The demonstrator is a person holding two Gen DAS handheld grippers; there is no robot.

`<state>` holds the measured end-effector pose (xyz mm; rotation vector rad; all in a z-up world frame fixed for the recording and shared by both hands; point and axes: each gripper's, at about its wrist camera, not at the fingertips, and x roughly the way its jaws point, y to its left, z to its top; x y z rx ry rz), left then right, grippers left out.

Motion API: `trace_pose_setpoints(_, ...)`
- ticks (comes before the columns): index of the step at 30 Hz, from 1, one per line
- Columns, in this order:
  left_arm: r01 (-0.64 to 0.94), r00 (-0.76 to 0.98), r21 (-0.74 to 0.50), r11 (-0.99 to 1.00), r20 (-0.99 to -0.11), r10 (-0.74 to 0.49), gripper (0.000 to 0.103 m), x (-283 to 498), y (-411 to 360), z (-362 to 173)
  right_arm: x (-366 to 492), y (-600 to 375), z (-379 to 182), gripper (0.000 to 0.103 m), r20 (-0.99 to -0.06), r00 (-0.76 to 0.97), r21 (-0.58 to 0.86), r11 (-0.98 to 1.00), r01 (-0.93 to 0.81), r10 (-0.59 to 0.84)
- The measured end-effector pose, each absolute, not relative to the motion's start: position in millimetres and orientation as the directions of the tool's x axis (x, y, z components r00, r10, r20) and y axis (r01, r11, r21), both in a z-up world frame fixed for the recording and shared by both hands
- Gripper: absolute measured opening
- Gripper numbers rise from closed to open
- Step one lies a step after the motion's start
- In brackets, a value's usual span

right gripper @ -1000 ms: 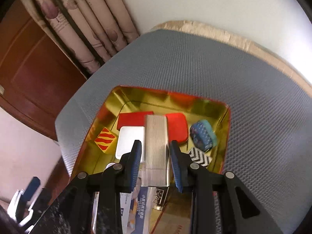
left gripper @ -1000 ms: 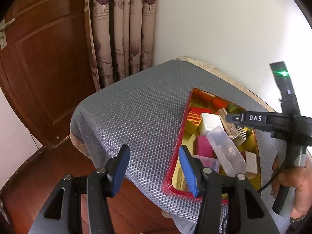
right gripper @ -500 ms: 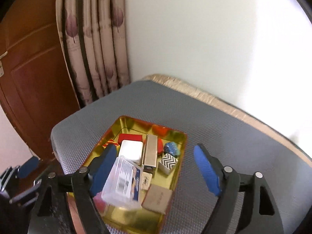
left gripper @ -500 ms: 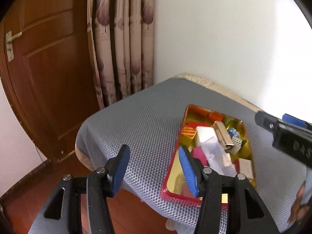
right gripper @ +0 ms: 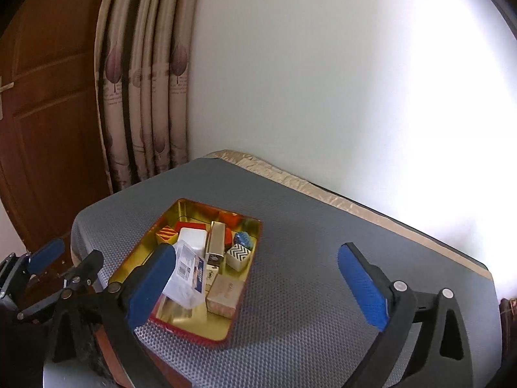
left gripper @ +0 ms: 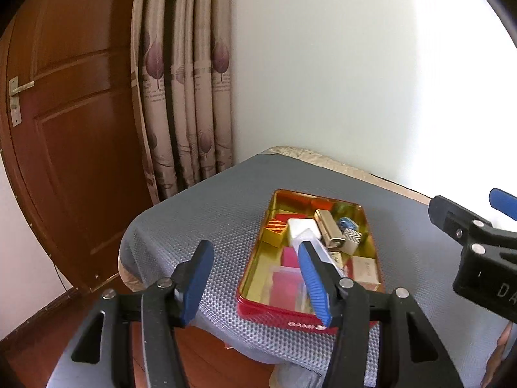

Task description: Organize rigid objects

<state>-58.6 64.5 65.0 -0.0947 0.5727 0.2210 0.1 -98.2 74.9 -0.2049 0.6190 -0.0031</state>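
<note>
While the red tin (right gripper: 194, 334) lies on the grey mat (right gripper: 323, 258) ahead of and below both grippers, it already holds the rigid objects: a silver ribbed case (right gripper: 217, 238), a white box (right gripper: 193, 238), a zigzag-patterned box (right gripper: 238, 255), a clear plastic case (right gripper: 185, 279) and a tan box (right gripper: 224, 294). No object shows on the mat outside the tin, so I judge the sorting nearly finished. The right gripper (right gripper: 255, 286) is opening, its jaws spread wide with nothing between them. The left gripper (left gripper: 255, 279) is also opening, empty, its right finger in front of the tin. For the step in hand, it seems best to draw both grippers back without catching the clear plastic case, which leans on the other objects.
</note>
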Motion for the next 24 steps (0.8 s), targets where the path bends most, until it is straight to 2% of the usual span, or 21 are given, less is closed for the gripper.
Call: trace_pose_setpoints(24, -0.222, 0.84, -0.055, 0.974, -0.517, 0.162, 0.056, -74.6, 62.3, 73.5, -19.3, -90.3, 83.2, 0.102, -0.551, 0.828, -0.23, 0.973, -0.031, -0.104)
